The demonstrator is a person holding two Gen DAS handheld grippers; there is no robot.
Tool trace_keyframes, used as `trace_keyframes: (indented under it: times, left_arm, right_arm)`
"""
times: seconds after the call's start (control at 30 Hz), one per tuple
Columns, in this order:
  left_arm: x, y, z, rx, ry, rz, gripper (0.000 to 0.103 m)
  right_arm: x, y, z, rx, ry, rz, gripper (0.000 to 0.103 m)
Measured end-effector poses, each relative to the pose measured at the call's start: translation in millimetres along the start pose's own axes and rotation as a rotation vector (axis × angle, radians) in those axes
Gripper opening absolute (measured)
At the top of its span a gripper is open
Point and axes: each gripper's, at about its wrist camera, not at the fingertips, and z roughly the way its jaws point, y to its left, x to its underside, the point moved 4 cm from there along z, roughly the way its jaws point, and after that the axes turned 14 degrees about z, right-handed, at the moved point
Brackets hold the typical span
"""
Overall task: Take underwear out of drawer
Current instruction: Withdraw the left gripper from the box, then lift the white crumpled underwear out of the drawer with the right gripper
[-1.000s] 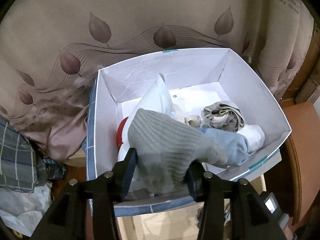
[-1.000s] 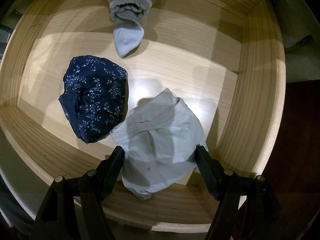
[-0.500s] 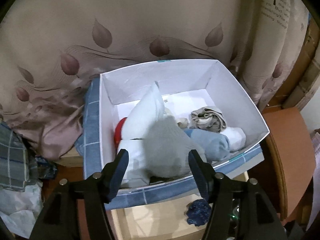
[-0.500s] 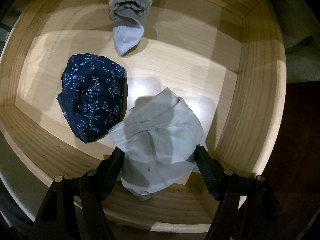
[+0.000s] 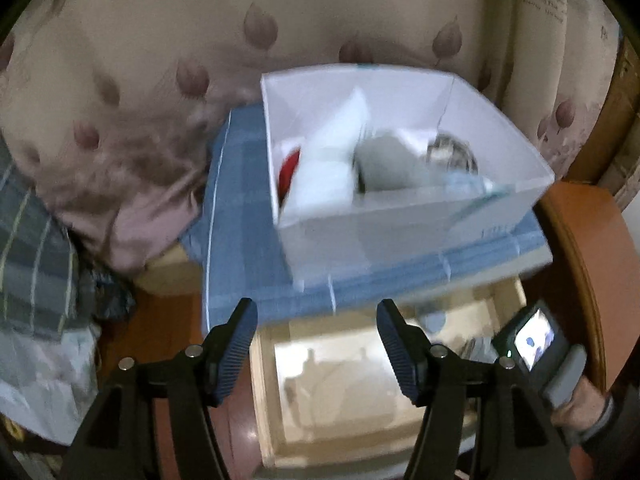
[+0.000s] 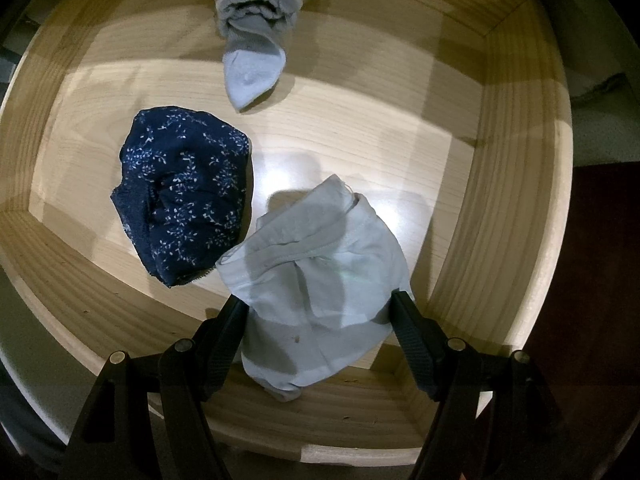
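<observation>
Underwear (image 6: 320, 276) is being bracketed in the drawer (image 6: 516, 200) by spread right gripper (image 6: 318, 320) fingers, closing being needed next, while the left gripper (image 5: 314, 328) is being held spread, empty.

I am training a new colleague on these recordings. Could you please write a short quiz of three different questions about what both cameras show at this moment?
1. True or false: the left tool holds a garment.
2. Which garment lies between the fingers of the right tool?
A) navy floral underwear
B) pale grey underwear
C) grey sock
3. Fill in: the white box rests on a ____ checked cloth.

Key: 1 false, its fingers stand apart with nothing between them. 2 B. 3 blue.
</observation>
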Motion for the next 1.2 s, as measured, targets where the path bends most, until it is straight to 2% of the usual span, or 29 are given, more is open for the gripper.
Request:
trace_keyframes:
  times: [0.2, 0.33, 0.53, 0.77, 0.83, 0.97, 1.2]
  left_arm:
    - [62.4, -9.0, 30.5, -0.001, 0.044, -0.073, 0.064]
    - [87.9, -18.2, 54.7, 0.007, 0.08, -0.115, 0.064]
    - [105.2, -23.8, 74.8, 0.004, 0.106, -0.157, 0.064]
    - [119.4, -19.9, 90.0, 0.035, 0.156, -0.243, 0.064]
    - [121.8, -16.6, 89.9, 0.018, 0.158, -0.263, 0.064]
    - [124.4, -13.8, 85.8, -0.029, 0.144, -0.277, 0.064]
    - [120.2, -21.8, 74.8, -0.128, 0.104, -0.211, 0.064]
  right_arm:
    - [-0.6, -0.1, -1.7, 0.013, -0.006, 0.004, 0.063]
    - [0.3, -2.0, -4.4, 0.007, -0.017, 0.011, 0.057]
    - [0.0, -14.5, -15.4, -0.053, -0.061, 0.059, 0.045]
    - [-0.9, -28.2, -33.8, -0.113, -0.133, 0.097, 0.042]
    - [-3.1, -30.2, -43.7, -0.136, -0.167, 0.106, 0.042]
    - [-0.3, -37.0, -72.6, -0.189, -0.295, 0.12, 0.042]
    - [9.6, -41.5, -127.0, -0.231, -0.491, 0.16, 0.042]
